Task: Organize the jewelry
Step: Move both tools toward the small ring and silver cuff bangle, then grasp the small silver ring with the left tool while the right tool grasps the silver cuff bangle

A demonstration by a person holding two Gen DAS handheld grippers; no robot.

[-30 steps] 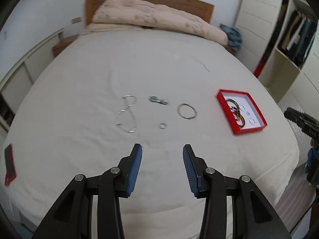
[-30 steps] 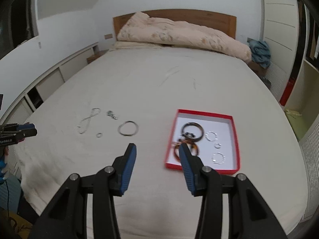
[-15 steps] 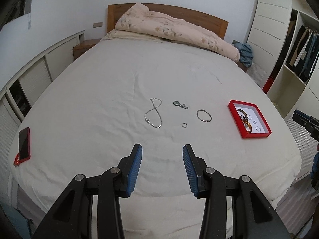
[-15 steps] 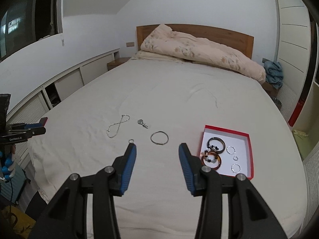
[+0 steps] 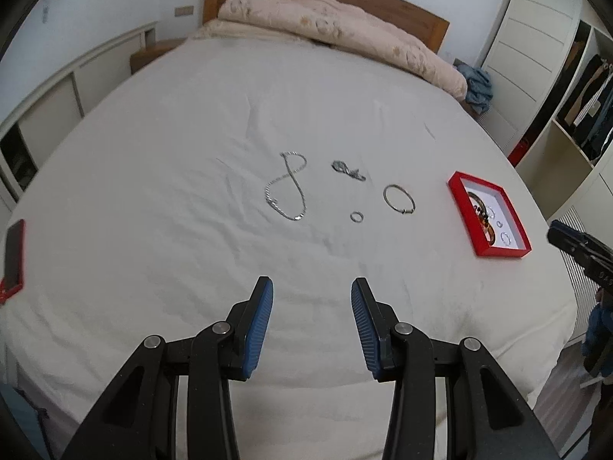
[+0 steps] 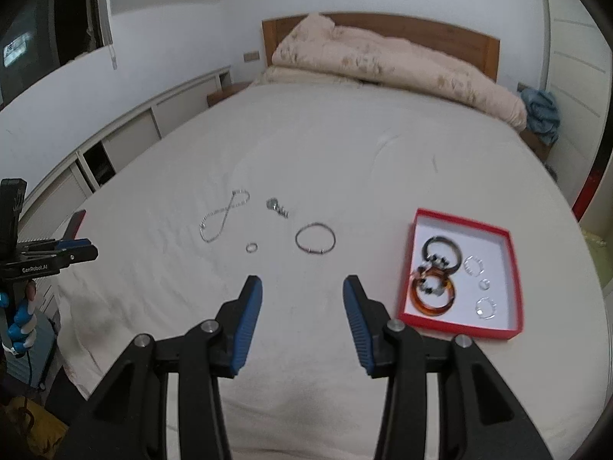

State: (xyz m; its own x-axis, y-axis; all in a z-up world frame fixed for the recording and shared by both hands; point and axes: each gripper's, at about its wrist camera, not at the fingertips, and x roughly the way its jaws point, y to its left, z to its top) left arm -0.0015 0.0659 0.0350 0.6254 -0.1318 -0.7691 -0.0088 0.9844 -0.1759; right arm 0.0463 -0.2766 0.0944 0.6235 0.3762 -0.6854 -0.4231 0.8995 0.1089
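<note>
On the white bed lie a silver chain necklace (image 5: 287, 191) (image 6: 224, 220), a small pendant (image 5: 346, 170) (image 6: 277, 207), a small ring (image 5: 356, 216) (image 6: 251, 247) and a thin bangle (image 5: 399, 198) (image 6: 315, 238). A red tray (image 5: 456, 186) (image 6: 459, 327) at the right holds bracelets and several rings. My left gripper (image 5: 312, 303) is open and empty above the bed's near edge. My right gripper (image 6: 302, 299) is open and empty, just left of the tray.
A phone in a red case (image 5: 13, 255) lies at the bed's left edge. A pink duvet (image 5: 337, 34) is bunched at the wooden headboard. Low cabinets run along the left wall, wardrobes (image 5: 567, 76) stand at the right.
Both grippers pulled back and up from the bed, then came closer again. The jewelry and tray have not moved. Both grippers stayed open.
</note>
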